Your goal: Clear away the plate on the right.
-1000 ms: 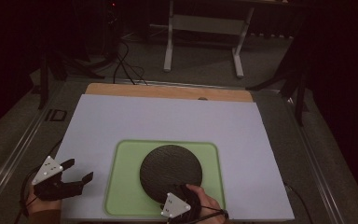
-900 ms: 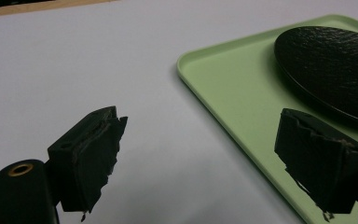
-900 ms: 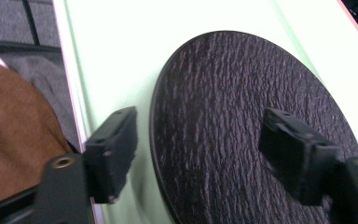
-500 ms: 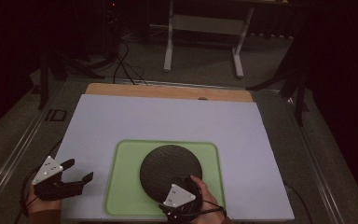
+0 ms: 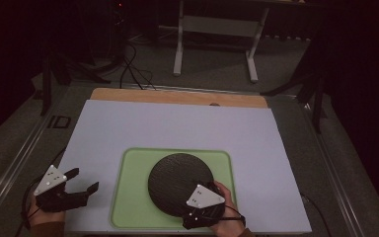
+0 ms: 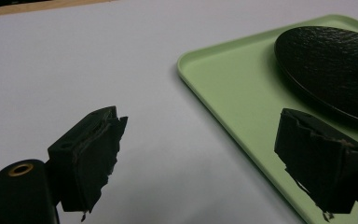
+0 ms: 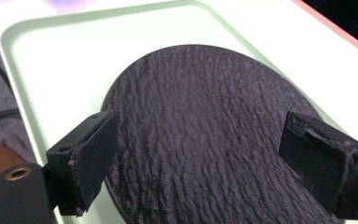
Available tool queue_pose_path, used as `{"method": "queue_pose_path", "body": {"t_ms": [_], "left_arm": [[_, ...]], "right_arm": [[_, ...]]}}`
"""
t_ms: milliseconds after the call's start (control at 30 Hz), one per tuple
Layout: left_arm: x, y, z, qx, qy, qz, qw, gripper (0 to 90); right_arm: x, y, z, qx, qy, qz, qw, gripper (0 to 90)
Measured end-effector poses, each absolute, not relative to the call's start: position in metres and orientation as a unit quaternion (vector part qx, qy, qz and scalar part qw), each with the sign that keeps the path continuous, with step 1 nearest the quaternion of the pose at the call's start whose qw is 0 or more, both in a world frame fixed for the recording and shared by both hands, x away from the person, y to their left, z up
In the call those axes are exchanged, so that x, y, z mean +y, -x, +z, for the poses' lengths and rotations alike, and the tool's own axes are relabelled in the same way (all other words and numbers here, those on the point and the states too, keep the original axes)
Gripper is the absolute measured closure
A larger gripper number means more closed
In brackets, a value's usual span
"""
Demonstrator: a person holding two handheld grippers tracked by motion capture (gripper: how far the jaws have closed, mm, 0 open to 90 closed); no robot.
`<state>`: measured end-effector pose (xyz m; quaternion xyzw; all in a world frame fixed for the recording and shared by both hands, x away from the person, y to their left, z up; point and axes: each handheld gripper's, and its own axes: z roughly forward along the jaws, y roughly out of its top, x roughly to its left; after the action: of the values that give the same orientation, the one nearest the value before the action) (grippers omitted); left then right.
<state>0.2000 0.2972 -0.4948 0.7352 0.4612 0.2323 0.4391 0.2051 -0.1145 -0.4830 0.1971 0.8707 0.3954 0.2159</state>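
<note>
While gaping wide, right tool [image 7: 198, 163] empty, black plate [image 7: 205, 135] just beneath, on green tray [image 7: 56, 60].

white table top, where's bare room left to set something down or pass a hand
The white table top is bare behind the light green rectangular tray, up to the wooden strip, and right of the tray. The tray's left part is bare too. Crowded: the near edge, with the open left gripper and the open right gripper over the round black textured plate.
</note>
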Motion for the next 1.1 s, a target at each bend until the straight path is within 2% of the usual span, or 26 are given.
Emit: {"method": "queue_pose_path", "body": {"t_ms": [567,1100], "left_arm": [[0.297,-0.2,-0.495,0.46,-0.736,0.234,0.437,14.6],[0.297,-0.2,-0.495,0.46,-0.736,0.234,0.438,14.7]], "right_arm": [[-0.149,-0.214,-0.47,0.842,-0.246,0.412,0.246,13.2],[-0.211,-0.216,-0.468,0.81,-0.311,0.412,0.279,13.5]]}}
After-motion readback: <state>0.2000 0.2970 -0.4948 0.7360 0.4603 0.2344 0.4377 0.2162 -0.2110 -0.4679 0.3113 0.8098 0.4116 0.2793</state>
